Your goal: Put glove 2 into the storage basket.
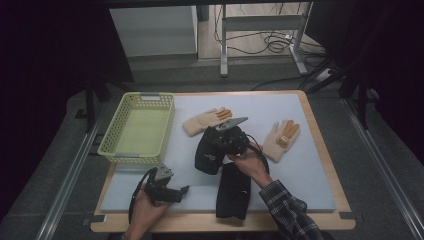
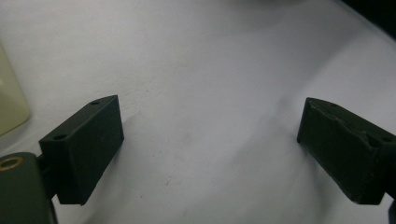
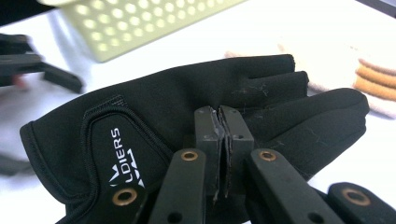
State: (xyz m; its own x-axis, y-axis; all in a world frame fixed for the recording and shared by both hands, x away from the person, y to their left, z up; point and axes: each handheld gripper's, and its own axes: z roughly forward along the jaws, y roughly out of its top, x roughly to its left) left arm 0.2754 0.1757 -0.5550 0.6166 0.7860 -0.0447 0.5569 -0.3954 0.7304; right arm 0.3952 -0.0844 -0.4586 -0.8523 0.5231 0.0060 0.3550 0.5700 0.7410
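Since the black glove (image 3: 196, 107) hangs above the mat (image 1: 310, 175), pinched by a thin fold in the clamped right gripper (image 3: 223, 140), it could slip free before reaching the basket (image 1: 116, 131). Left gripper (image 2: 210, 140) waits nearby, jaws apart, empty.

Basket (image 1: 138, 128), pale yellow-green, perforated walls, at 10 o'clock on the mat, empty. Mat (image 1: 310, 190) light grey-blue, lying on a wood-edged table (image 1: 345, 200). Two cream gloves with orange finger stripes: one (image 1: 204, 120) at 12 o'clock, just right of the basket; the other (image 1: 280, 140) at 2 o'clock, well apart from it. A second black glove (image 1: 233, 192) lies flat at 6 o'clock near the mat's front edge. Cables (image 1: 272, 42) on the floor beyond.
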